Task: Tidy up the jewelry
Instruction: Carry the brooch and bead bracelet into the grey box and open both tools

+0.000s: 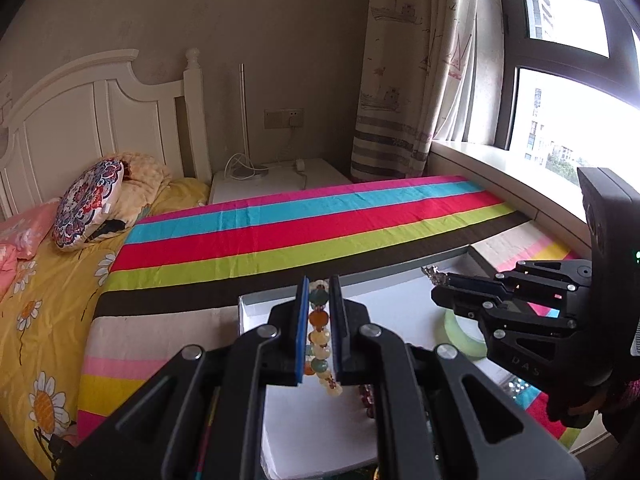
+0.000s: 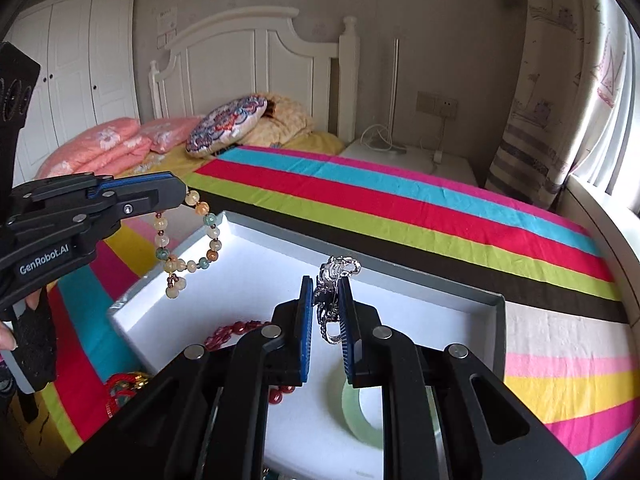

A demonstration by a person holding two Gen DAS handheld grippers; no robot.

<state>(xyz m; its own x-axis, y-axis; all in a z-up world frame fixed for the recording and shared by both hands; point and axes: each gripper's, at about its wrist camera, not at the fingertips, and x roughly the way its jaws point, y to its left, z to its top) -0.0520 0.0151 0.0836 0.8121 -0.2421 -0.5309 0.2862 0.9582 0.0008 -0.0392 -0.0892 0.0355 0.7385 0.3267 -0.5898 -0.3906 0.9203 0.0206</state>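
The left gripper (image 1: 319, 330) clamps a multicoloured beaded bracelet (image 2: 188, 236) whose loop dangles over the shallow white box (image 2: 494, 300)'s left rim, so it may snag; the right gripper (image 2: 329, 322) pinches a silver chain piece (image 2: 334, 280), which could slip.

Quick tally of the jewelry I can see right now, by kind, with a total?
Beaded bracelets: 2, a multicolour one hanging from the left gripper and a dark red one in the white box
Silver chain pieces: 1, in the right gripper
Green bangles: 1
Red-and-gold pieces: 1, outside the box
Total: 5
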